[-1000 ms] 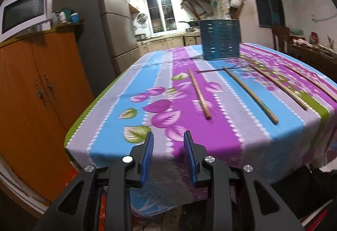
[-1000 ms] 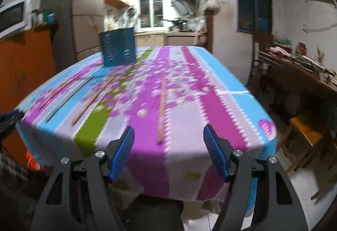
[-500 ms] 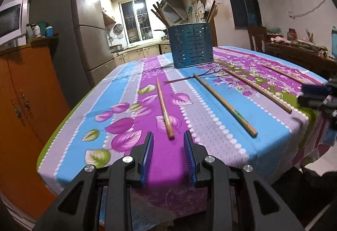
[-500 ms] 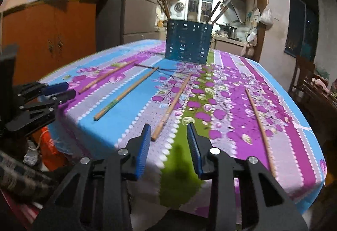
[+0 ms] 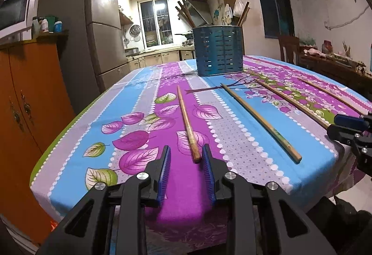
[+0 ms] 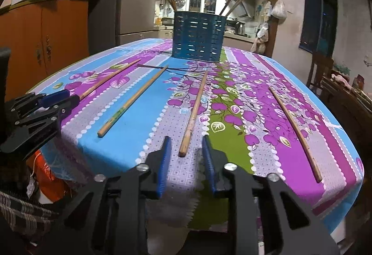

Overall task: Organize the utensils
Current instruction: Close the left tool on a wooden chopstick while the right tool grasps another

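Four wooden chopsticks lie on the flowered tablecloth (image 5: 130, 101), pointing toward a blue perforated holder (image 5: 218, 50) (image 6: 198, 36) that has several chopsticks standing in it. My left gripper (image 5: 186, 147) is at the near end of the leftmost chopstick (image 5: 186, 120). Its jaws are closing, with the stick's end between them, close to the right pad and not clamped. My right gripper (image 6: 186, 138) is closing around the near end of the third chopstick (image 6: 194, 113), with gaps on both sides. Each gripper also shows in the other's view: the right gripper (image 5: 334, 126) and the left gripper (image 6: 69, 99).
A second chopstick (image 5: 260, 120) and a fourth chopstick (image 6: 295, 131) lie untouched. The table's front edge is just under both grippers. An orange cabinet (image 5: 28, 97) and a fridge (image 5: 102, 22) stand to the left. A chair (image 6: 322, 71) and a side table (image 5: 337, 69) are to the right.
The right gripper swung left from the far-right chopstick to the third one and narrowed its jaws. The left gripper came closer, so the leftmost chopstick's end now lies between its tips.
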`<action>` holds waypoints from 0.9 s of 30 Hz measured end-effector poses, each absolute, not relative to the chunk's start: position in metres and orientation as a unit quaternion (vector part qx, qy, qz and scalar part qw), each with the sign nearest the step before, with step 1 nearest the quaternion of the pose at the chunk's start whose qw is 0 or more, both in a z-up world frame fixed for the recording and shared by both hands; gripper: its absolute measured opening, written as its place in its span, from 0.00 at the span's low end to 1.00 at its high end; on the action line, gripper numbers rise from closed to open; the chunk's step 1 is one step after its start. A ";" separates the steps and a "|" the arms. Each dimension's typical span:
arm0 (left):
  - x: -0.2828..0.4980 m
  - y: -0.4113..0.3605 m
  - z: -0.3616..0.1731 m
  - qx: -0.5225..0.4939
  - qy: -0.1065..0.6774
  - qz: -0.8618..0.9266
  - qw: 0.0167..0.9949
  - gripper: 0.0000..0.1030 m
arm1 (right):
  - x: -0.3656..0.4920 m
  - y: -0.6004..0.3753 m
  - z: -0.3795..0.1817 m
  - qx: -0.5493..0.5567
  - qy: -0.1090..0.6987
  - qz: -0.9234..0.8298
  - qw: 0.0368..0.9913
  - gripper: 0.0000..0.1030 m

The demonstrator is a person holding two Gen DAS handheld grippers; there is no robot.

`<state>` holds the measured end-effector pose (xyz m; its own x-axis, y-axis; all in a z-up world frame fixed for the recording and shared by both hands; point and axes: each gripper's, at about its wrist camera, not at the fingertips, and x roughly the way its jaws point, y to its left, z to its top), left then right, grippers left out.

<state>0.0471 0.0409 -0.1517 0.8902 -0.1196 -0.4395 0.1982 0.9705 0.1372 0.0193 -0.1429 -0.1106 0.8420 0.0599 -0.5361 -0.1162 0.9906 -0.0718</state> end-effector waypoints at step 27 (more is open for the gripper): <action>0.050 0.041 -0.148 0.067 0.240 -0.081 0.965 0.08 | 0.022 -0.146 -0.110 -0.020 0.277 0.037 0.960 0.05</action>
<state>0.0503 0.0410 -0.1483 0.8716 -0.1234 -0.4744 0.1875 0.9781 0.0902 0.0225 -0.1457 -0.1105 0.8438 0.0609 -0.5331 -0.0829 0.9964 -0.0174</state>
